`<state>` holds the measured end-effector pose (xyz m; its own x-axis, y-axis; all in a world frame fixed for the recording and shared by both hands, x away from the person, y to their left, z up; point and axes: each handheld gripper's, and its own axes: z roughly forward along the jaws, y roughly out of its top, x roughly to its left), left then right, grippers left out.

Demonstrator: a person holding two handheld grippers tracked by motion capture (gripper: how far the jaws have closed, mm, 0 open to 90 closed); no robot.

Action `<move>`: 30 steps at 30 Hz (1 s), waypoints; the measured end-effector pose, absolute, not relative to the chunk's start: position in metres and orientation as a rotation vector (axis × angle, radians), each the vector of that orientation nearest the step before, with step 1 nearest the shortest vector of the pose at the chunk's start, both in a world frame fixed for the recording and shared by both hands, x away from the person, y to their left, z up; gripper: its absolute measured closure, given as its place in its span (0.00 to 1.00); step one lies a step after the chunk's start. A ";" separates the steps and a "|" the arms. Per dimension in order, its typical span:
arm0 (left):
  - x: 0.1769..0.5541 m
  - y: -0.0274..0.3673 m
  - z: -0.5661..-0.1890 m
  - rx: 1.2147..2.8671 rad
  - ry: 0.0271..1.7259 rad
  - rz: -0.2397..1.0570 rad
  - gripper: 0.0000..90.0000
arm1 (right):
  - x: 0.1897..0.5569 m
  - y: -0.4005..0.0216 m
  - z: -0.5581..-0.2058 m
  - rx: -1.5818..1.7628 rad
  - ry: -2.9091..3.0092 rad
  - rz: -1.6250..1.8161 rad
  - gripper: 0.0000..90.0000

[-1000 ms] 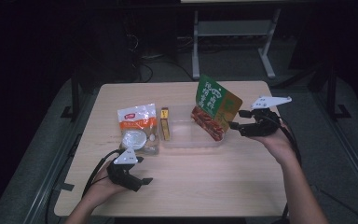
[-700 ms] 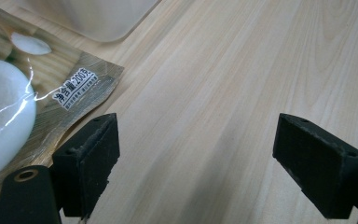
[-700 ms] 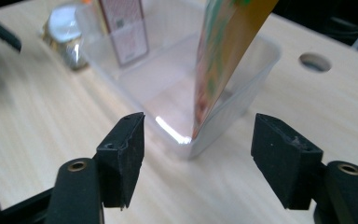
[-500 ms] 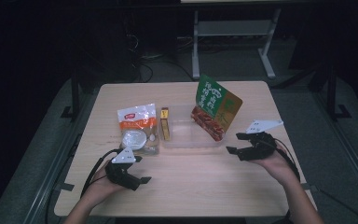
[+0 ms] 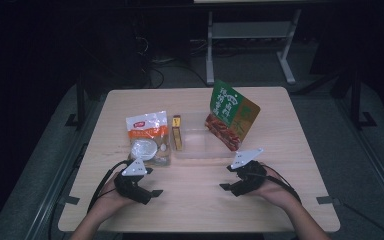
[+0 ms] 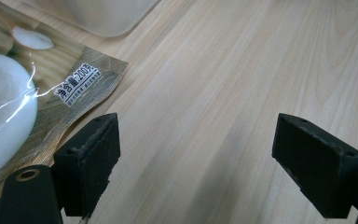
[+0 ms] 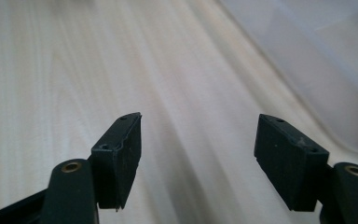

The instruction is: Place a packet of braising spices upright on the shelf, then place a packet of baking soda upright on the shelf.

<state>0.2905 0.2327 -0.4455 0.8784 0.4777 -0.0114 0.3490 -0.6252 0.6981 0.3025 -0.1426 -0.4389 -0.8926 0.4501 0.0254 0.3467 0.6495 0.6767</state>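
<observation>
Green-red snack bag [image 5: 232,117] leans in clear tray [image 5: 196,147], desk centre, at 11 o'clock from right gripper [image 5: 235,184]. Looks light, crinkly, soft; best pinched at top edge. Both grippers' jaws apart, empty; left gripper [image 5: 147,192] at rest.

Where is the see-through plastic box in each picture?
High view: the clear plastic box sits mid-table, between the yellow stick pack and the green and red snack bag leaning in it.
Left gripper view: its rounded corner peeks in at the top edge.
Right gripper view: its blurry wall fills the upper right.
Shared landmark: the pale wooden table, on which it sits.
</observation>
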 end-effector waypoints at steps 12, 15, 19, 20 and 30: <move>0.311 0.239 -0.430 2.217 0.697 0.273 0.47 | 0.303 -0.139 -0.442 0.683 2.748 1.064 0.35; 0.322 0.243 -0.426 2.197 0.734 0.305 0.67 | 0.303 -0.139 -0.443 0.677 2.751 1.058 0.35; 0.337 0.246 -0.422 2.173 0.769 0.324 0.90 | 0.304 -0.139 -0.444 0.677 2.762 1.047 0.36; 0.342 0.246 -0.421 2.172 0.776 0.325 0.94 | 0.304 -0.139 -0.444 0.674 2.762 1.045 0.36; 0.378 0.233 -0.429 2.147 0.852 0.289 0.99 | 0.304 -0.140 -0.444 0.694 2.764 1.052 0.36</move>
<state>0.3776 0.2330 -0.4292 0.7481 0.6595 -0.0728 0.4789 -0.4608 0.7472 0.3036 -0.1403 -0.4442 -0.8905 0.4504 0.0638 0.3788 0.6567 0.6521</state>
